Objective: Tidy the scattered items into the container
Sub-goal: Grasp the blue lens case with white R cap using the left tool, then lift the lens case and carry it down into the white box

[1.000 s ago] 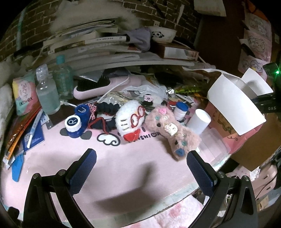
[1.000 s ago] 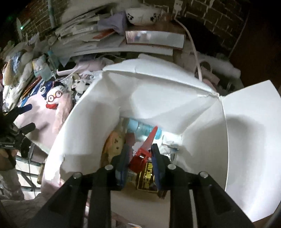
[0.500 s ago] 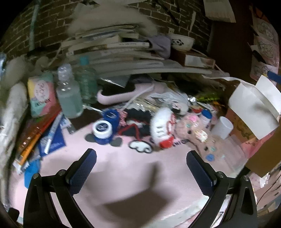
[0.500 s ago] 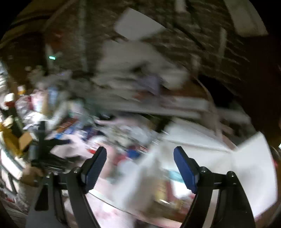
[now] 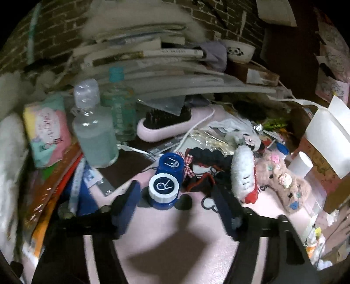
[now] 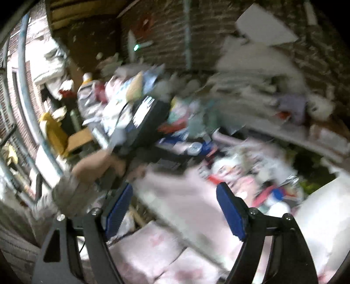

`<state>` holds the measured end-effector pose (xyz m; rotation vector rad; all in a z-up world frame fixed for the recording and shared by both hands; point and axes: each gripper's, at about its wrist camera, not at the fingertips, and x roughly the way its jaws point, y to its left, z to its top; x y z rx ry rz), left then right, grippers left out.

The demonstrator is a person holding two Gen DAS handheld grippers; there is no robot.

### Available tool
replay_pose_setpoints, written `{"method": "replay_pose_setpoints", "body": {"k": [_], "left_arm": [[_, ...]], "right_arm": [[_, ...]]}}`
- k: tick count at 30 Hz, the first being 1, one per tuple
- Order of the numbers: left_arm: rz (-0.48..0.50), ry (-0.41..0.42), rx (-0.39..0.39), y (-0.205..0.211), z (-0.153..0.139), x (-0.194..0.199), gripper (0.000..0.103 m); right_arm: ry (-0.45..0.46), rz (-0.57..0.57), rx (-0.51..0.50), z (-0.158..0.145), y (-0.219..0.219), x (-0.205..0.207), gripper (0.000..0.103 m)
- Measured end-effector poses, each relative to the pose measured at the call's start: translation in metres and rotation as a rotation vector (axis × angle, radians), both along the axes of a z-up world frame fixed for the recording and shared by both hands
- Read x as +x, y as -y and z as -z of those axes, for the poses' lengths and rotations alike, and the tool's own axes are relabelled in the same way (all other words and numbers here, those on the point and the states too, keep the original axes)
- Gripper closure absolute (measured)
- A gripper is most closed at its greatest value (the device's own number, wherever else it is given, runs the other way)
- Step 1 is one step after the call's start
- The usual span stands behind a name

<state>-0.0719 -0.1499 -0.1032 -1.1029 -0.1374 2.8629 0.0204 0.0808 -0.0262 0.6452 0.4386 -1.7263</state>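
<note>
While its jaws close without yet touching, the left gripper [image 5: 175,209] angles down around a blue contact lens case [image 5: 164,188] with white lids on the pink mat [image 5: 175,251]; the right gripper [image 6: 172,209] gapes empty.

Domestic room, cluttered pink desk [image 5: 166,244] against a brick wall [image 5: 218,13]. On the desk: plush toys [image 5: 242,172], hairbrush [image 5: 168,122], lotion bottles [image 5: 94,135]; stacked books [image 5: 153,54] behind.
</note>
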Motion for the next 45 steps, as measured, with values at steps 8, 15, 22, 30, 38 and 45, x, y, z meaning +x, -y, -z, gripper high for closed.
{"method": "replay_pose_setpoints", "body": {"k": [8, 15, 22, 30, 38, 45], "left_arm": [[-0.013, 0.062, 0.033, 0.005, 0.007, -0.010, 0.072], [-0.022, 0.049, 0.009, -0.002, 0.008, 0.001, 0.076], [-0.026, 0.030, 0.028, -0.024, 0.005, 0.041, 0.076], [-0.027, 0.016, 0.001, -0.035, 0.011, 0.057, 0.075], [-0.020, 0.015, -0.019, -0.037, 0.012, 0.043, 0.076], [-0.022, 0.011, -0.039, -0.040, 0.009, 0.044, 0.076]], "right_arm": [[0.121, -0.024, 0.085, 0.041, 0.003, 0.000, 0.027], [0.181, 0.001, 0.080, 0.045, -0.004, -0.009, 0.026], [0.199, 0.001, 0.084, 0.051, -0.007, -0.008, 0.026], [0.229, 0.010, 0.078, 0.055, -0.011, -0.010, 0.027], [0.241, 0.024, 0.088, 0.058, -0.011, -0.015, 0.026], [0.246, 0.038, 0.085, 0.059, -0.013, -0.019, 0.026]]}}
